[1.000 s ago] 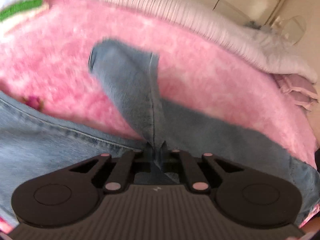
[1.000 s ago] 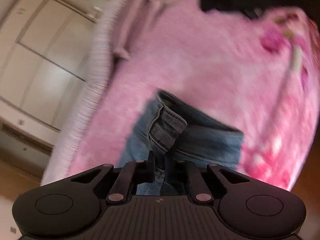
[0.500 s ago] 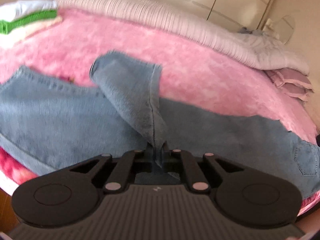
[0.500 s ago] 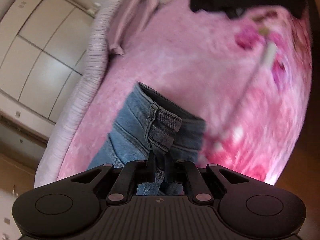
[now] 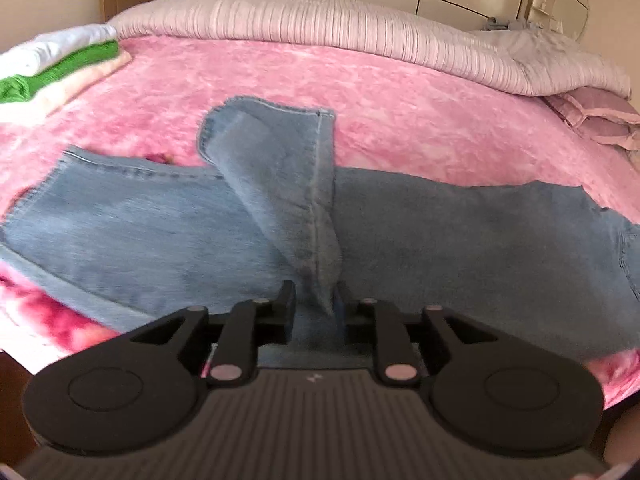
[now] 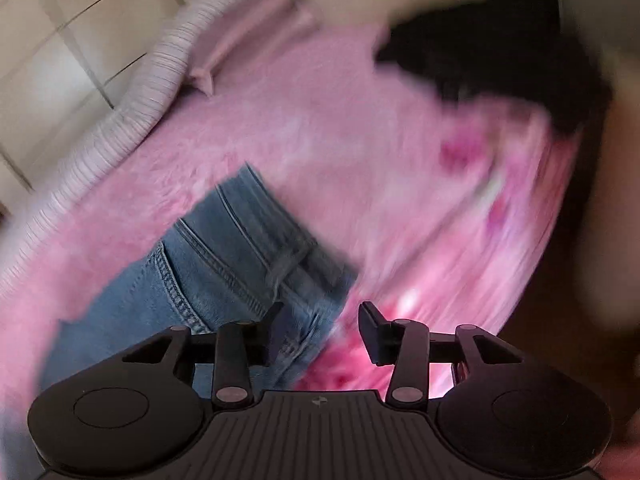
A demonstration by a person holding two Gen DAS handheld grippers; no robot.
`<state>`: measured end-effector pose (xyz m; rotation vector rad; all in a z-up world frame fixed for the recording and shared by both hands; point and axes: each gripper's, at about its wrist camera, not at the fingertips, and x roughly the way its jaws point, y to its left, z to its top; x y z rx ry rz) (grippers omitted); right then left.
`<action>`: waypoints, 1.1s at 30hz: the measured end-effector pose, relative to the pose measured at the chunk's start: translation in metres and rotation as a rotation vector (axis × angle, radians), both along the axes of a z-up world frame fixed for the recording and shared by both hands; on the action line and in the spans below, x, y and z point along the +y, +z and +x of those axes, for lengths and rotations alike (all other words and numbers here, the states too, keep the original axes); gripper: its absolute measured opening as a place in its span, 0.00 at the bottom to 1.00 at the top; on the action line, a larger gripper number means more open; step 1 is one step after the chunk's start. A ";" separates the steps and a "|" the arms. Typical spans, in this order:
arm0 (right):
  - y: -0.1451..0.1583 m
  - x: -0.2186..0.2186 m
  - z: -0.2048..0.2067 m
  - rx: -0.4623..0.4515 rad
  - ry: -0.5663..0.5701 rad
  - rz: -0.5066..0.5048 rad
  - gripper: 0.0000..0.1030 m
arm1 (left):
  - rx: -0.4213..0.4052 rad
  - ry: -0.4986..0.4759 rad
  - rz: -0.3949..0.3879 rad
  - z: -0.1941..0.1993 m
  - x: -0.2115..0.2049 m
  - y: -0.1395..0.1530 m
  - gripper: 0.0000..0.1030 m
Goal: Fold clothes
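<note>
Your left gripper (image 5: 316, 304) has just loosened, jaws slightly spread around a raised fold of the jeans (image 5: 460, 248). Your right gripper (image 6: 322, 326) has just opened wide, jaws spread beside the waistband on the pink bed (image 6: 320, 120).

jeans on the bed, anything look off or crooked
Yes. One leg of the jeans is not flat: it rises as a twisted flap from the open left tool and lies across the other leg, which stretches along the pink blanket.
</note>
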<state>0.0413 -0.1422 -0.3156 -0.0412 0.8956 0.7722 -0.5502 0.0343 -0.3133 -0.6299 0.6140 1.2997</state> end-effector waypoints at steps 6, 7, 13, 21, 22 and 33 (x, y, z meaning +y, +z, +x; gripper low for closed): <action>0.016 0.021 -0.078 0.075 0.308 0.114 0.42 | 0.021 0.019 0.014 -0.038 -0.035 0.018 0.18; 0.013 0.027 -0.091 0.121 0.366 0.131 0.42 | 0.018 0.023 0.022 -0.045 -0.037 0.021 0.18; -0.002 0.084 -0.200 0.124 0.585 0.022 0.42 | -0.016 0.044 0.058 -0.093 -0.024 0.034 0.17; -0.027 0.164 -0.292 0.089 0.773 -0.082 0.42 | -0.034 0.109 -0.032 -0.139 0.040 -0.006 0.17; -0.037 0.181 -0.301 0.087 0.796 -0.132 0.42 | -0.020 0.131 -0.058 -0.144 0.048 -0.015 0.15; -0.044 0.320 -0.343 0.282 0.908 -0.035 0.42 | -0.076 0.257 -0.105 -0.213 0.120 0.003 0.11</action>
